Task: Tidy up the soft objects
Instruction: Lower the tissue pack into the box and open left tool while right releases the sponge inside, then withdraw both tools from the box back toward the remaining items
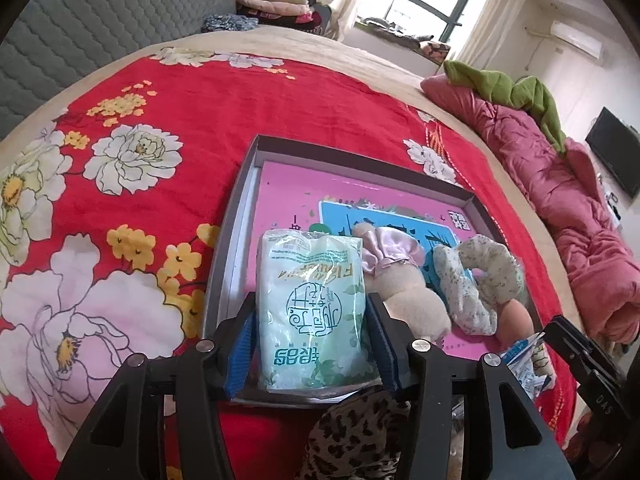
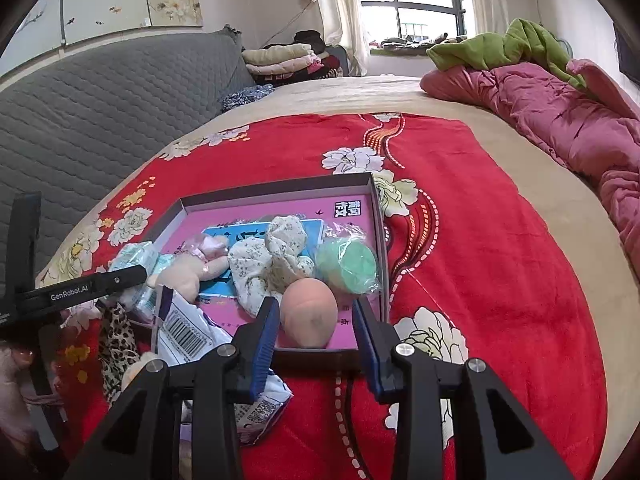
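Lying inside the shallow box (image 1: 472,200) on the red floral bedspread (image 1: 200,92), most of the soft things are already gathered. A pale green tissue pack (image 1: 316,312) is seen at the box's near left corner, bracketed by the left gripper (image 1: 312,344); whether its blue pads press the pack or merely flank it cannot be told. A peach egg-shaped sponge (image 2: 309,310) is seen at the near edge of the box, between the jaws of the right gripper (image 2: 316,344), which stand apart from it at a middling width with a gap on each side. Beside it are found a floral cloth bundle (image 2: 276,264), a small plush toy (image 2: 188,268) and a bagged green puff (image 2: 350,266) against the right wall. A white barcoded packet (image 2: 192,332) and a leopard-print cloth (image 2: 116,340) are left outside, at the near edge. Trouble could be caused by the sponge rolling over the low near wall if it is clipped by a finger, or by the tissue pack being dragged out if it is caught by the pads.
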`<state>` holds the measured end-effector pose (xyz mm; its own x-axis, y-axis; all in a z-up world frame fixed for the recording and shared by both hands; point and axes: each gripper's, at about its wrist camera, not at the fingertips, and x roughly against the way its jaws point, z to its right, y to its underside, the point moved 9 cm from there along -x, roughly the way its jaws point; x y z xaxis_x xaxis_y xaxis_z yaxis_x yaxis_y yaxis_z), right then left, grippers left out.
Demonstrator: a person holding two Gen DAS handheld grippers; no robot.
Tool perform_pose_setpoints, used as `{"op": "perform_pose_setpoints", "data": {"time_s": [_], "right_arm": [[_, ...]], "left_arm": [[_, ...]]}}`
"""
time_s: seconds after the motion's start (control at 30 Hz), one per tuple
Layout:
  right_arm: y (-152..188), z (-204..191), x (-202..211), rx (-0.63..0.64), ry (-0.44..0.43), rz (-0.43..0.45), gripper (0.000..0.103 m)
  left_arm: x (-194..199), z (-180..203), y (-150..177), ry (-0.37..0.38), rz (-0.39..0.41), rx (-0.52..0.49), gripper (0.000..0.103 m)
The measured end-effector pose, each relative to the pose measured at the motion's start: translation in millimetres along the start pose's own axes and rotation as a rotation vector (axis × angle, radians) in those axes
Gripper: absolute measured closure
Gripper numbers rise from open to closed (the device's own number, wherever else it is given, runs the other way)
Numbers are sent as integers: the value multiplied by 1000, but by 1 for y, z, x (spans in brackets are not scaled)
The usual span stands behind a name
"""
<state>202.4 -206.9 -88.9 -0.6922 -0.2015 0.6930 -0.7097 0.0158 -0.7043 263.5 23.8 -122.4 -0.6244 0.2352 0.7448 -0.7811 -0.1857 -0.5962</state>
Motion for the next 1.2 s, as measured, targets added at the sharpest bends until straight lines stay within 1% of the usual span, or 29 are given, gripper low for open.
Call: {"op": "perform_pose_setpoints", "data": {"time_s": [0.07,0.23,0.27,0.33,0.43,0.5,0.6,0.73,0.8,0.87,1.03,1.2], "right_arm": [[-1,-1,2,6,-4,4,65],[-1,-6,4,22,-11,4,65],[-1,-7,5,30,-11,1,64],[-1,-9,6,35,-9,3,58],[-1,-10,7,33,-23,0,58],[-1,-11,8,43,-18,-1,57],[-2,-14,10,52,-19,3,51],[-3,-15,13,77,2,10,50],[-4,-14,15,75,-1,14,50],[-6,-14,17,72,1,18,47],[-9,-11,23,67,3,29,43],[-12,-10,31,61,1,46,42]], "left_arm": [[-1,0,0,9,0,11,43],[-2,2,-1,20,5,14,41],[-1,2,-1,27,4,19,41],[0,2,-2,29,7,20,40],[4,3,-3,24,17,16,40],[7,2,-4,26,21,20,40],[11,1,-5,32,25,26,40],[18,1,-6,25,37,20,40],[22,2,-6,28,42,16,39],[25,2,-6,29,46,18,35],[39,2,-9,5,73,3,32],[53,2,-12,3,93,4,29]]}}
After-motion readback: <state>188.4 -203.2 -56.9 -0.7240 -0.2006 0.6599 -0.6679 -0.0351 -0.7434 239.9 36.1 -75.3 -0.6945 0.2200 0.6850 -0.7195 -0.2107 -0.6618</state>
